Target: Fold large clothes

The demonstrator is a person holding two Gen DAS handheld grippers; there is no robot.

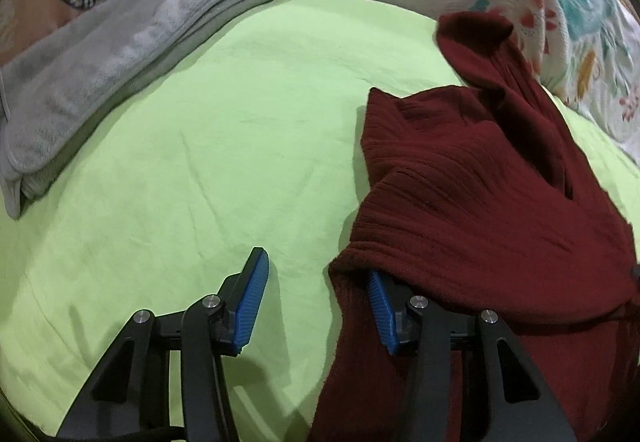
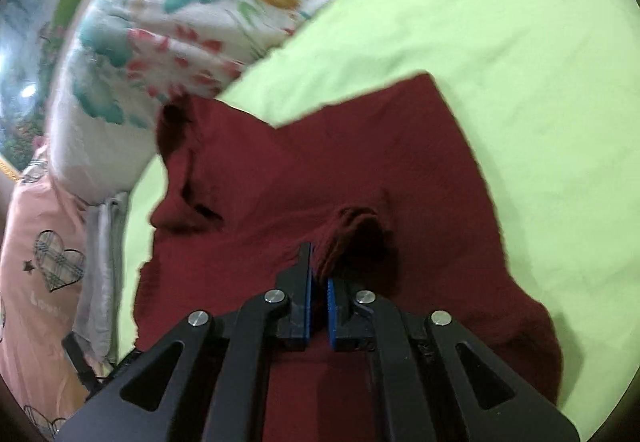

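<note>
The green sheet (image 1: 200, 145) lies bare ahead of my left gripper (image 1: 318, 302), bounded by a folded grey towel (image 1: 108, 53) at far left and a floral quilt (image 1: 560, 9) at far right. From my right wrist the sheet (image 2: 520, 61) opens wide to the right, with the quilt (image 2: 160, 33) and a pink pillow (image 2: 36, 262) crowding the left.

My left jaws are spread wide and grip nothing; the maroon sweater (image 1: 480, 193) drapes over my right-hand finger, and the other stands over bare sheet. My right gripper (image 2: 318, 282) is nearly closed, pinching a bunched fold of the sweater (image 2: 320, 161). Beyond that pinch, the garment spreads across the sheet, one corner pointing away.
</note>
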